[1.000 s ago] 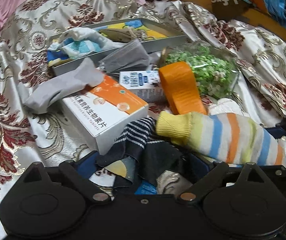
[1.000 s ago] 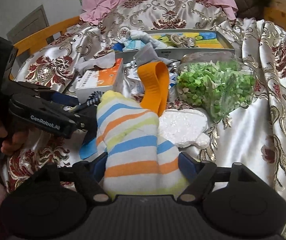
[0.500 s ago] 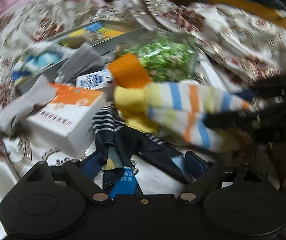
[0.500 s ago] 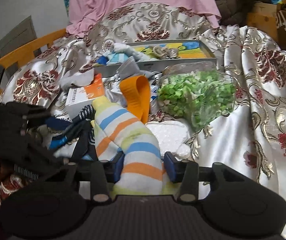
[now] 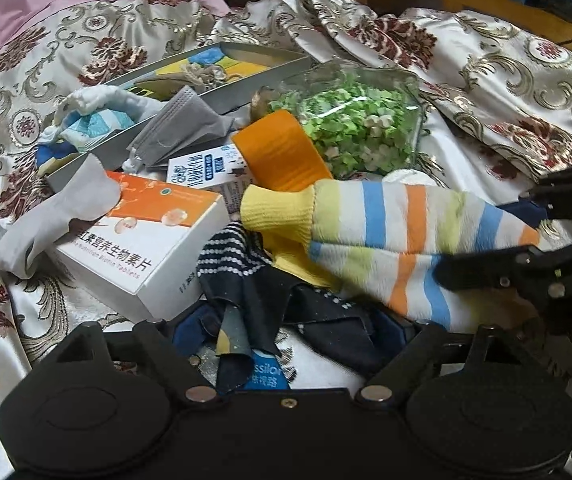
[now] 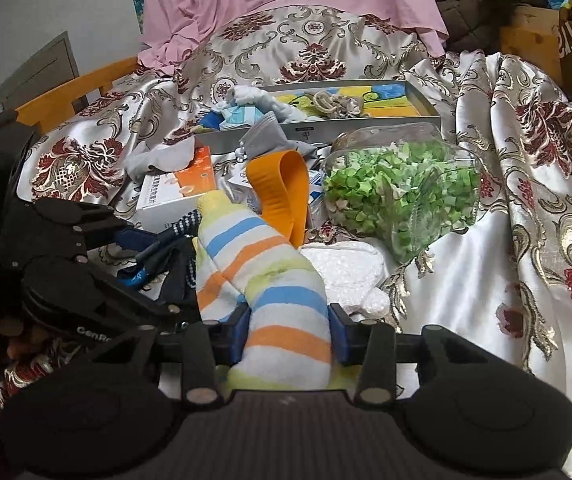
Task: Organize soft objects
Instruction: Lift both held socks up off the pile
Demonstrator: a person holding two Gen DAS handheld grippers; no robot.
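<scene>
your right gripper (image 6: 289, 330) is clamped on the toe end of the striped sock (image 6: 270, 280) at the lower middle of the frame, i think to lift it free of the pile. your left gripper (image 5: 289, 338) has just been closing a little, but its jaws are apart around the dark sock (image 5: 270, 308) and do not press it. the striped sock looks fluffy, with blue, orange and pale green bands and a yellow cuff.

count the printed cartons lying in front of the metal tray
2: an orange-and-white tablet box at the left, and a smaller blue-and-white carton behind it, beside the orange strap. More may be hidden under the pile.
</scene>
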